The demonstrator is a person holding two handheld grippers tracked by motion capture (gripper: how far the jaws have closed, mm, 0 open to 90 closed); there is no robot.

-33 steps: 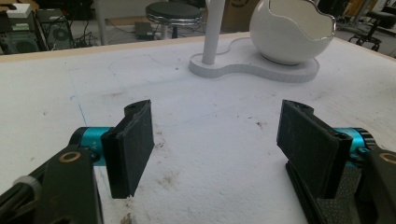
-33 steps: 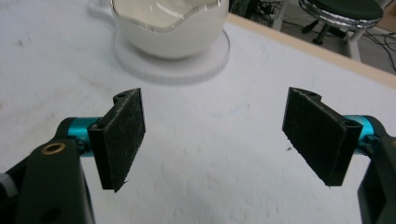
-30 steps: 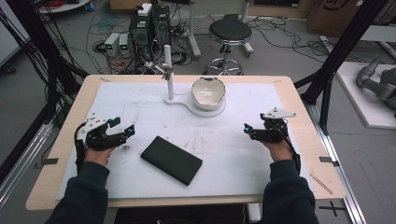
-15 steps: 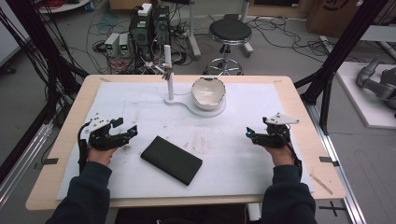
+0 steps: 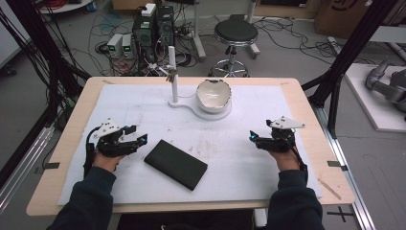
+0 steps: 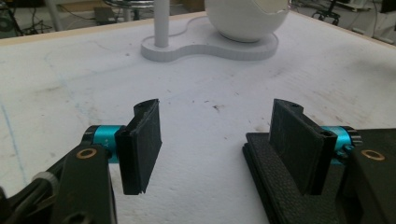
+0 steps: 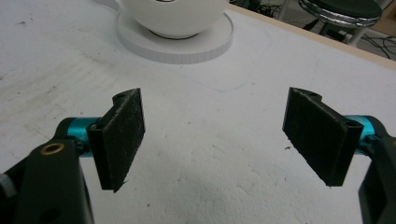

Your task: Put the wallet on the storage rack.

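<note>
A flat black case [image 5: 176, 164] lies on the white mat, near the front and left of middle. My left gripper [image 5: 137, 136] rests on the mat just left of it, open and holding nothing. In the left gripper view [image 6: 215, 144] the case [image 6: 275, 186] lies under and beside the right-hand jaw. My right gripper [image 5: 256, 139] sits at the right of the mat, open and empty [image 7: 212, 140]. At the back stands a white bowl [image 5: 214, 94] on a white base with an upright post [image 5: 174, 86]. The bowl [image 6: 245, 18] rises ahead of my left gripper, and also ahead of my right one [image 7: 175, 16].
The white mat [image 5: 119, 100] covers most of the wooden table [image 5: 306, 103]. Black frame posts [image 5: 342, 67] stand at the table's right and left. A stool [image 5: 234, 36], computers and cables are on the floor behind the table. A small wooden stick [image 5: 329, 189] lies at the front right.
Both hands have drifted slightly toward the front of the table. Each gripper stays open and the case has not moved.
</note>
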